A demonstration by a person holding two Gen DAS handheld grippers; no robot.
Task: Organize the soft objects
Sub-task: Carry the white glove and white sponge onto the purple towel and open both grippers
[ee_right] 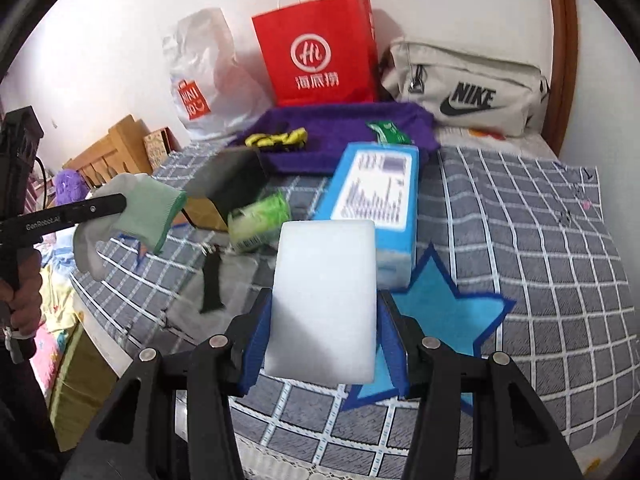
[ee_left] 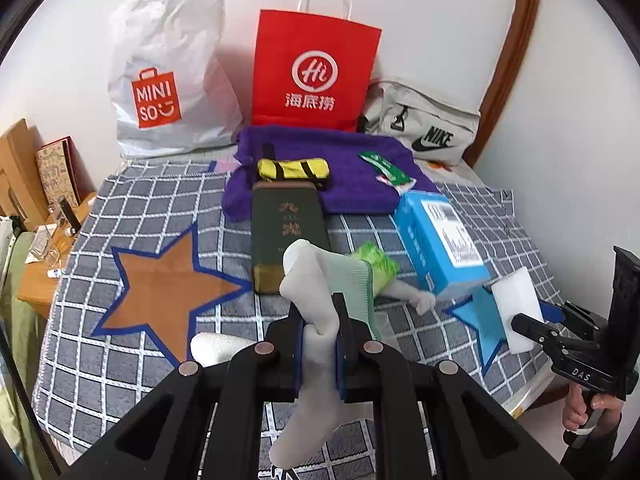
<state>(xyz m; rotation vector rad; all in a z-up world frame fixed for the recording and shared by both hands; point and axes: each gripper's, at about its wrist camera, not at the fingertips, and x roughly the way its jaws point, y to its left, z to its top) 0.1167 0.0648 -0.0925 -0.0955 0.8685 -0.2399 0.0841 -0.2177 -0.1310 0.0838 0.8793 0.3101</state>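
My left gripper [ee_left: 318, 322] is shut on a white sock with a pale green cuff [ee_left: 310, 280] and holds it above the bed; the sock also shows at the left of the right wrist view [ee_right: 140, 210]. My right gripper [ee_right: 324, 320] is shut on a white foam sponge block [ee_right: 326, 300], held above the blue star patch; the block shows at the right of the left wrist view [ee_left: 516, 304]. A purple towel [ee_left: 352, 184] lies at the back with a yellow-and-black fabric item [ee_left: 294, 170] and a green packet [ee_left: 386, 168] on it.
A dark green box [ee_left: 286, 228], a blue carton [ee_left: 438, 240] and a green-labelled roll [ee_left: 378, 262] lie on the checked blanket [ee_left: 140, 200]. A white Miniso bag [ee_left: 172, 76], a red paper bag [ee_left: 314, 68] and a Nike pouch [ee_left: 424, 124] stand against the wall. A wooden bedside table [ee_left: 52, 240] is at the left.
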